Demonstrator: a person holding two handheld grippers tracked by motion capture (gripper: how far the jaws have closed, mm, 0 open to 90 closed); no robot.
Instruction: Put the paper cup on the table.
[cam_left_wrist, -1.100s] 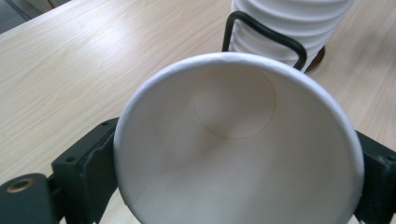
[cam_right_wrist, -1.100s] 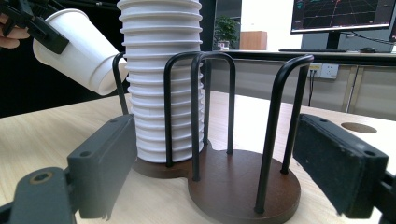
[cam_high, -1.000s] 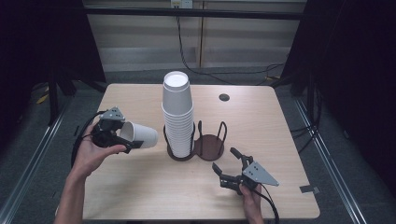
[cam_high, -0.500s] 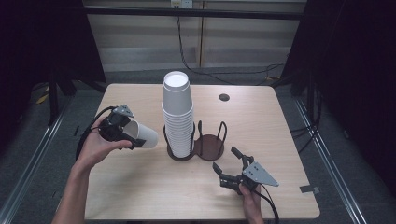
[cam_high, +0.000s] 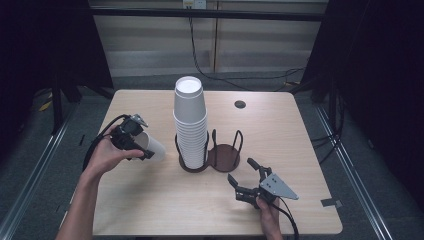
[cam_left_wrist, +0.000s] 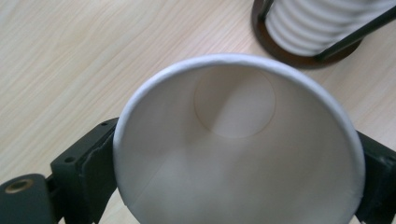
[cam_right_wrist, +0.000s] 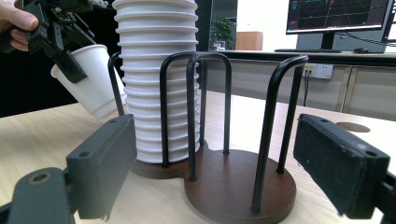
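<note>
The left gripper (cam_high: 134, 145) is clamped on a single white paper cup (cam_high: 151, 148), one jaw pressed against each side of the wall just under the rim, as the left gripper view shows with the open mouth (cam_left_wrist: 238, 144) facing the camera. The cup is held tilted, base pointing down and right toward the holder, clear of the tabletop on the left of the wooden table (cam_high: 150, 200). The jaws have just been easing a little wider with the cup between them, yet the pads press its sides; a light squeeze probably keeps the thin wall from buckling.

At the table's middle stands a dark two-bay cup holder (cam_high: 223, 157) with black wire uprights. Its left bay carries a tall stack of white paper cups (cam_high: 190, 122); the right bay (cam_right_wrist: 240, 189) is bare. Judging from the tilt and the cup's closeness to the holder, it is being carried toward that free bay.

The right gripper (cam_high: 245, 180) rests low near the front right of the table, jaws wide apart with nothing between them, aimed at the holder's base, likely ready to steady it
</note>
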